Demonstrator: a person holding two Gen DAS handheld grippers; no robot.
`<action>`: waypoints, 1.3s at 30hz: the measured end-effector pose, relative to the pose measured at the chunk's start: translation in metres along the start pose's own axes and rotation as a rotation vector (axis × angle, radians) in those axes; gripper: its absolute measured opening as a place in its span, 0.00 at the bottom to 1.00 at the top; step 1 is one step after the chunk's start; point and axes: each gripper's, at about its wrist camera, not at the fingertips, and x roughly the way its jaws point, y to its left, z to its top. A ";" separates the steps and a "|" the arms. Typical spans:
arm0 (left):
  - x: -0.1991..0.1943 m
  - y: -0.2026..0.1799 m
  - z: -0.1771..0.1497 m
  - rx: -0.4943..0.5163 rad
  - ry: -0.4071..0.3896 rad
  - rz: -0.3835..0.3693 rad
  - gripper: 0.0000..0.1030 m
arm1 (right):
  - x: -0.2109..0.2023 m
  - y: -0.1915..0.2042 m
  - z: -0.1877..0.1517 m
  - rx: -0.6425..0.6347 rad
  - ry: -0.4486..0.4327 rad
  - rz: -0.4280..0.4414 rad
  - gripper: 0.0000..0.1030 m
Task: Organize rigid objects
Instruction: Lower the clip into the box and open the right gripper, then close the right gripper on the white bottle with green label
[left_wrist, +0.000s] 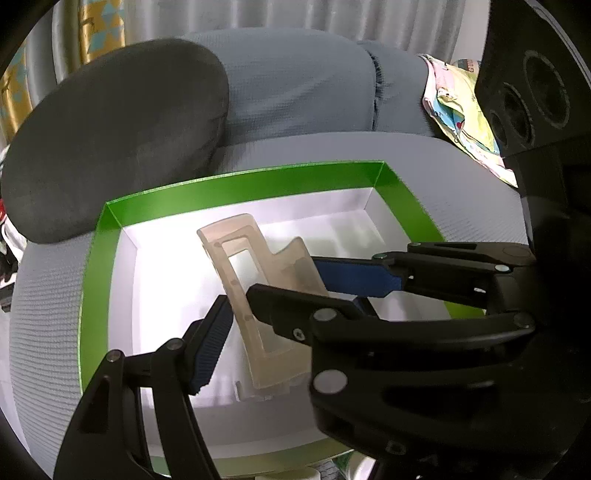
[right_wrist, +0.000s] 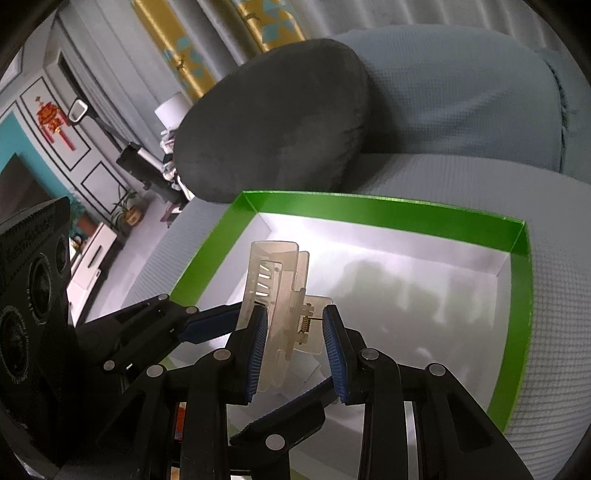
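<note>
A translucent beige hair claw clip (left_wrist: 258, 291) hangs over the white floor of a green-walled open box (left_wrist: 229, 188) on a grey sofa seat. In the right wrist view the clip (right_wrist: 280, 295) stands between my right gripper's (right_wrist: 295, 339) blue pads (right_wrist: 256, 347); the left pad touches it, the right pad stands near its spring. My left gripper (left_wrist: 221, 332) shows one blue pad (left_wrist: 212, 347) beside the clip; its other finger is hidden behind the right gripper (left_wrist: 321, 284), which crosses from the right with its fingers around the clip. The left gripper (right_wrist: 207, 326) reaches in from the left.
A dark grey cushion (left_wrist: 114, 129) leans on the sofa back behind the box. A colourful cloth (left_wrist: 461, 110) lies on the sofa at right. In the right wrist view a room with a TV cabinet (right_wrist: 92, 251) and plants lies to the left.
</note>
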 end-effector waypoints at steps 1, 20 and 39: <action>0.003 0.001 0.000 -0.006 0.010 -0.006 0.63 | 0.002 -0.001 0.001 0.003 0.003 -0.001 0.34; -0.003 0.009 -0.003 -0.113 0.034 -0.045 0.85 | -0.024 -0.026 -0.013 0.128 -0.077 -0.065 0.46; -0.078 0.042 -0.070 -0.292 -0.011 -0.080 0.85 | -0.114 0.010 -0.086 0.056 -0.158 -0.145 0.52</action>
